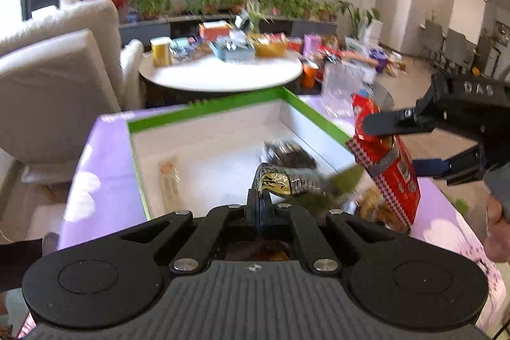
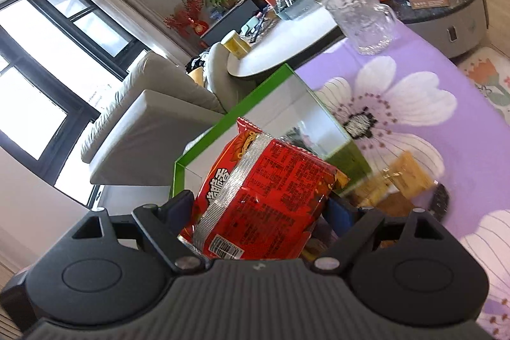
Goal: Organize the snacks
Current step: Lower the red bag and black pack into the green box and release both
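Note:
A white box with a green rim (image 1: pixel 207 113) stands on the purple flowered cloth. In it lie a dark packet (image 1: pixel 287 153) and a pale packet (image 1: pixel 169 180). My left gripper (image 1: pixel 259 196) is shut on the edge of a black-and-gold snack packet (image 1: pixel 280 184), held over the box's near side. My right gripper (image 1: pixel 392 145) comes in from the right above the box's right rim. It is shut on a red instant-noodle packet (image 1: pixel 385 161), which hangs tilted. In the right wrist view the noodle packet (image 2: pixel 261 196) fills my right gripper (image 2: pixel 259 206), with the box rim (image 2: pixel 223 129) just beyond.
Yellow snack packs (image 2: pixel 398 180) lie on the cloth right of the box. A glass jug (image 2: pixel 363 18) stands at the cloth's far edge. Beyond are a round white table (image 1: pixel 223 75) crowded with baskets and a pale sofa (image 1: pixel 57 78). A hand (image 1: pixel 497 231) shows at the right edge.

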A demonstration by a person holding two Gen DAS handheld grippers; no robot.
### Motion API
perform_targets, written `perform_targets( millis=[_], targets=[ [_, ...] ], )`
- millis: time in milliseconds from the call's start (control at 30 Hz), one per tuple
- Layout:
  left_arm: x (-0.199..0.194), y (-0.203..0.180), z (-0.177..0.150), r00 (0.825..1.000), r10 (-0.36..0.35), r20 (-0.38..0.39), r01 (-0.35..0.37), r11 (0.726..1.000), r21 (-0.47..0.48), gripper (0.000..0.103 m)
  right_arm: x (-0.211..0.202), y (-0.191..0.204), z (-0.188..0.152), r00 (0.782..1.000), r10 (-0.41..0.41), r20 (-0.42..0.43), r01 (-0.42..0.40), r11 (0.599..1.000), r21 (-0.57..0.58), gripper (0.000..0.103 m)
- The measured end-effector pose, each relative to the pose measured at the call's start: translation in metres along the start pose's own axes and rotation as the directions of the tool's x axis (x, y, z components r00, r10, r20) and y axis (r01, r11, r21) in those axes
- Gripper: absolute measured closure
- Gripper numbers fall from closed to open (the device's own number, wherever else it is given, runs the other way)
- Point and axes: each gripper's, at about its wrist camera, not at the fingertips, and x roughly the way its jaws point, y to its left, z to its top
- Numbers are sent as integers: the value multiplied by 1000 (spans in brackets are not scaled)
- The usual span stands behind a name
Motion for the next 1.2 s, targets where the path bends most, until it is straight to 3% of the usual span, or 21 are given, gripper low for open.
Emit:
perform_targets(
  millis=[233, 667, 900, 1200],
  targets=[
    [22, 17, 18, 995, 93, 19, -93, 995, -35, 102, 23, 14, 12, 1000, -20, 22, 21, 999, -37, 35],
    [72, 39, 24, 993, 106, -53, -109, 992, -56, 102, 72, 17, 37, 993, -105, 53, 109, 992, -69, 35],
    [92, 46, 19, 990, 108, -92, -113, 992, -55, 102, 101, 10, 41, 977, -200, 80, 208, 972, -107, 35],
    [97, 50, 10, 986, 99, -134, -109, 991, -72, 100, 119, 17, 22, 945, -312, 98, 327, 910, -255, 34]
  ],
)
